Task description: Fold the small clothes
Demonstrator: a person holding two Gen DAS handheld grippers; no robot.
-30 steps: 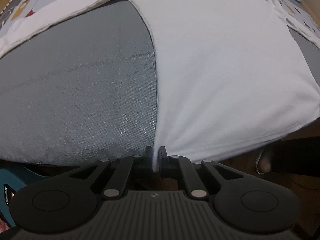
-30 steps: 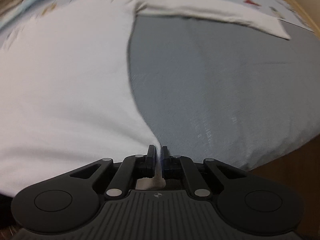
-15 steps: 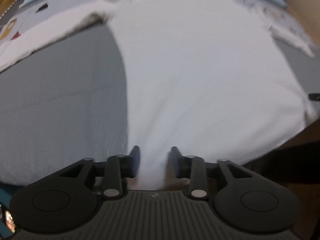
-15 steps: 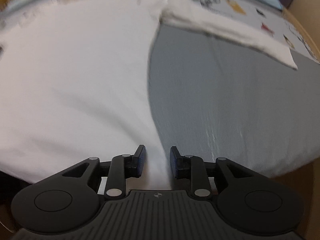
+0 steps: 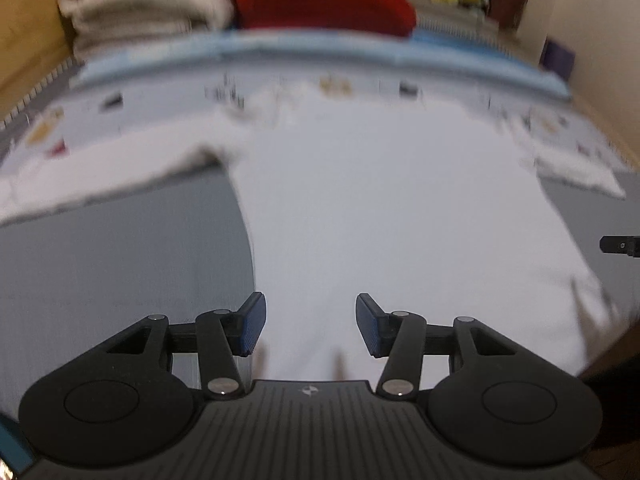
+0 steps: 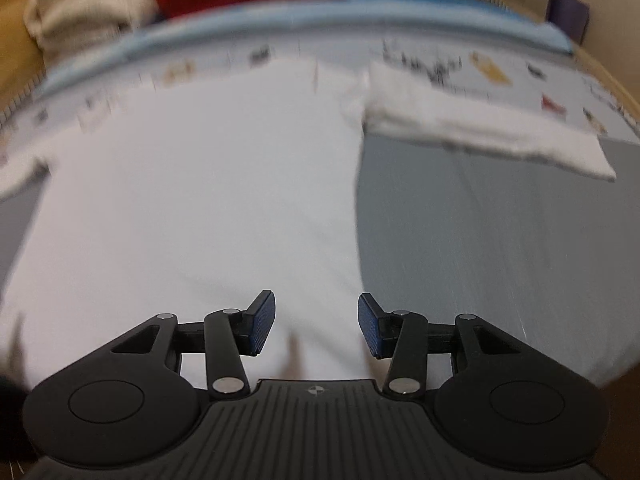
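Observation:
A white long-sleeved shirt (image 5: 380, 208) lies spread flat on a grey surface (image 5: 120, 264), sleeves stretched out to both sides. My left gripper (image 5: 310, 326) is open and empty above the shirt's near hem, close to its left edge. My right gripper (image 6: 316, 326) is open and empty above the same shirt (image 6: 200, 200) near its right edge; the right sleeve (image 6: 480, 128) runs off to the right. A tip of the other gripper (image 5: 620, 245) shows at the far right of the left wrist view. Both views are blurred.
A light patterned sheet (image 5: 100, 120) with a blue border (image 5: 320, 50) lies beyond the shirt. Behind it are a stack of cream folded cloth (image 5: 148, 0) and a red item (image 5: 324, 0). The grey surface (image 6: 500, 260) ends at a near edge below the grippers.
Both grippers were shut on the shirt's bottom hem a second ago. They have let go, opened wide and risen, tilting up so the far end of the surface shows.

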